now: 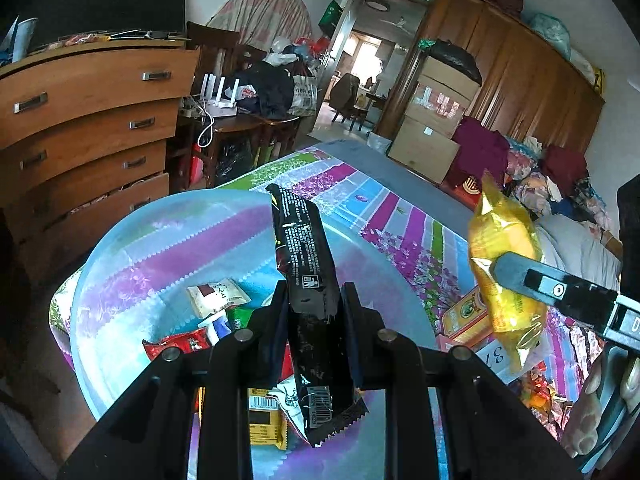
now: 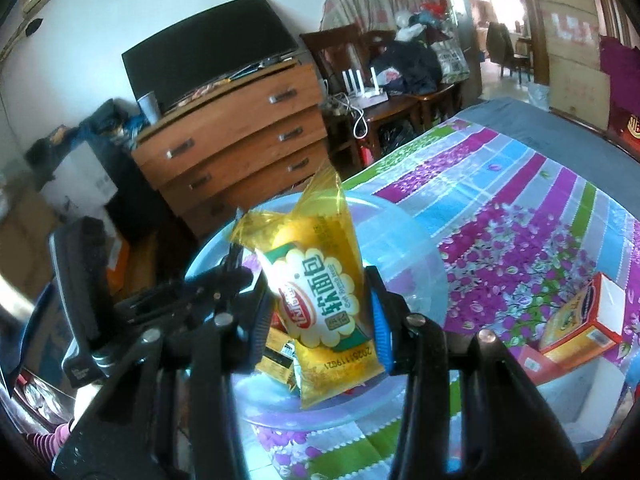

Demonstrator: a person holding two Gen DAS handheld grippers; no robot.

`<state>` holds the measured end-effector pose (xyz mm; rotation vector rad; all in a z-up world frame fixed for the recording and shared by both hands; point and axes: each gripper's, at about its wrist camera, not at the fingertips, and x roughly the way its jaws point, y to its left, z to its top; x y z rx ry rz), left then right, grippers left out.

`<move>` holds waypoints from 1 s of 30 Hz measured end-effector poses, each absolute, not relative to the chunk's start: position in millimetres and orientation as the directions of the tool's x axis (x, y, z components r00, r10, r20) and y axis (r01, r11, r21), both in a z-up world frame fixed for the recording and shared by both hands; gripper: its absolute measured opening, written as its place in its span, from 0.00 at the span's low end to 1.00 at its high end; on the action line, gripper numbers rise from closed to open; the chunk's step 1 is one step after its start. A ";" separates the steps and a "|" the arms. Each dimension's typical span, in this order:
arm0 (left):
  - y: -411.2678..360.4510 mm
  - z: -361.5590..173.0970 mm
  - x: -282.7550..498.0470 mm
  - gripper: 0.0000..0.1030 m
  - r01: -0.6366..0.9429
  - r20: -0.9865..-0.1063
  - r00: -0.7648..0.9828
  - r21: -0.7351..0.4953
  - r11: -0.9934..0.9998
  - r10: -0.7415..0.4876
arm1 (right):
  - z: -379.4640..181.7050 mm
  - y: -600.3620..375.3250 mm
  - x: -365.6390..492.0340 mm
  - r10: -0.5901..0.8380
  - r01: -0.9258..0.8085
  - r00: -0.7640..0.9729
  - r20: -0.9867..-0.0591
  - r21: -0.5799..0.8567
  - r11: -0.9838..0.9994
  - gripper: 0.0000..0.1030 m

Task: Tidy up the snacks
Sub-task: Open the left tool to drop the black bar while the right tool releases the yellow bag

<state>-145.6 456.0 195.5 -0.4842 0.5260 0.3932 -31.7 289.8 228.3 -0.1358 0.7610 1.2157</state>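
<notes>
Left claw (image 1: 314,308) was clamped on a black snack packet (image 1: 306,280), right claw (image 2: 320,312) on a yellow soft-bread packet (image 2: 320,300), both held over the translucent blue tub (image 1: 132,248) on the bed. Some snacks were in already; the orange box (image 2: 580,320) and other bits still lay outside, so roughly midway I'd guess.

the clear plastic basin's (image 1: 120,240) near rim is hidden behind the left gripper (image 1: 314,300). small print on the black foil snack packet (image 1: 300,248) is unreadable.
</notes>
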 end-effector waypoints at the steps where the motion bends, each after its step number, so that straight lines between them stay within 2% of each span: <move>1: 456.2 194.4 -145.2 0.24 -0.473 -0.562 0.794 -0.331 0.816 0.232 | 226.7 291.6 -32.4 0.792 -0.880 0.135 -0.596 0.295 0.372 0.42; 30: 459.7 182.3 -141.2 0.24 -0.511 -0.598 0.762 -0.316 0.800 0.250 | 215.4 314.2 -32.6 0.775 -0.878 0.115 -0.621 0.302 0.372 0.42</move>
